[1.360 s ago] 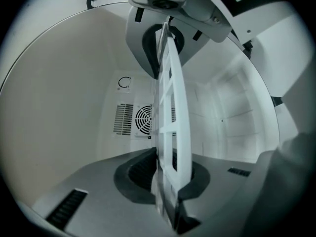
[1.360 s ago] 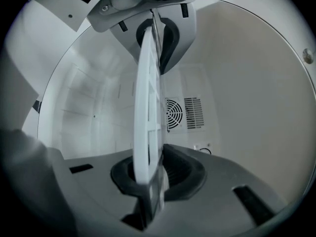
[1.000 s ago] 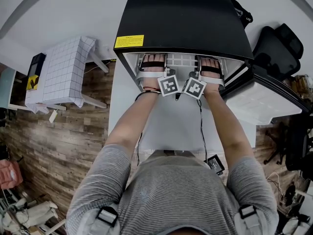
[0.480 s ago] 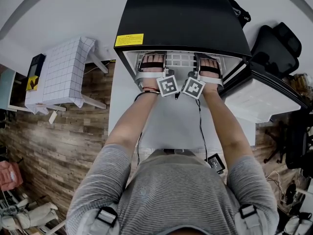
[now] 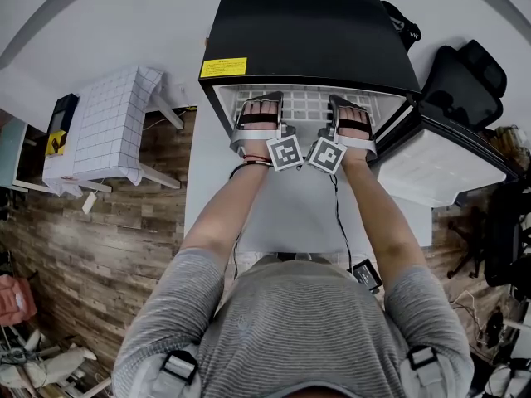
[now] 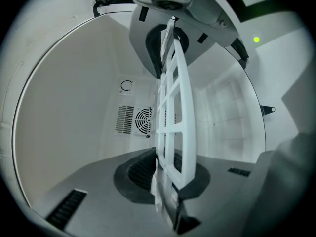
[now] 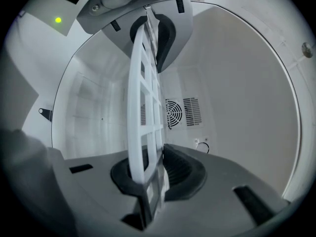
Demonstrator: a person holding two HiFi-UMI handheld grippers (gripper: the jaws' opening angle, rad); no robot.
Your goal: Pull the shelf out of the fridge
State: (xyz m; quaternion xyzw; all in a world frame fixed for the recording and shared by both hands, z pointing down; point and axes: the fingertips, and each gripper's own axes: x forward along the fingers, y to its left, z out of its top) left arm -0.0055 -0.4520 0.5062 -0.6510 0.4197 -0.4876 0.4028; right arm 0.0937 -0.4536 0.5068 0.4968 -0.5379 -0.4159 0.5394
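White grid shelf (image 5: pixel 309 104) level, inside open black fridge (image 5: pixel 307 36).

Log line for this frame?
left hand-held gripper: shut on shelf | right hand-held gripper: shut on shelf | shelf: front edge at fridge opening | fridge door: open

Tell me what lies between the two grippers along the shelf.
Only a bare stretch of the shelf, a white grid that the left gripper and right gripper both clamp. The head view shows it.
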